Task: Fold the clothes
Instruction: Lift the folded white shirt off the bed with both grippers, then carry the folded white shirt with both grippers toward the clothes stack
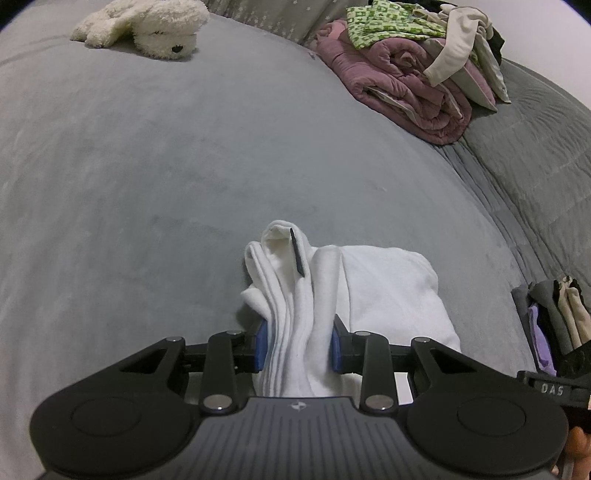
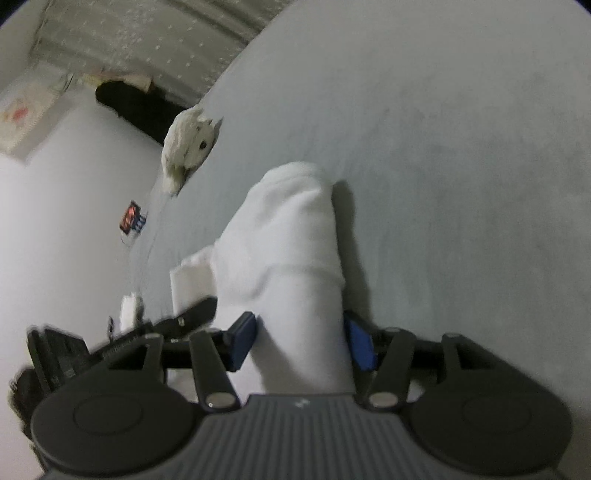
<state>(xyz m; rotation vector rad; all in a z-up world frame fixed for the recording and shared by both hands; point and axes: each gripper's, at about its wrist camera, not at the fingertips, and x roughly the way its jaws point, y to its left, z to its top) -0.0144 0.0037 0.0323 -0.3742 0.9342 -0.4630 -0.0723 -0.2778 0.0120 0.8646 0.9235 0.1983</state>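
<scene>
The left gripper (image 1: 298, 347) is closed down on a thick bundle of the white garment (image 1: 388, 295), with its blue pads (image 1: 260, 345) pressing into several stacked layers from both sides. The jaws are not fully together, because the cloth between them keeps them apart. The right gripper (image 2: 301, 339) also has the same white garment (image 2: 291, 229) between its blue pads (image 2: 360, 345), and there too the jaws are held partly apart by the thickness of the fabric.

From the left gripper, the garment runs straight forward, away from the fingertips, and then spreads to the right side as a flatter folded part lying on the grey bed cover (image 1: 147, 166). From the right gripper, the cloth stands up as a rounded hump just ahead of the pads (this view is blurred, so finer folds cannot be told). The long axis of the bundle goes along the fingers in both views.

Both grippers hold the cloth equally close, so neither is nearer. In the left view a part of the other tool (image 1: 554, 384) shows at the right edge, so the two hands are side by side.

Far ahead lie a plush toy (image 1: 147, 29) and a pile of clothes (image 1: 413, 66), well apart from the white garment.
</scene>
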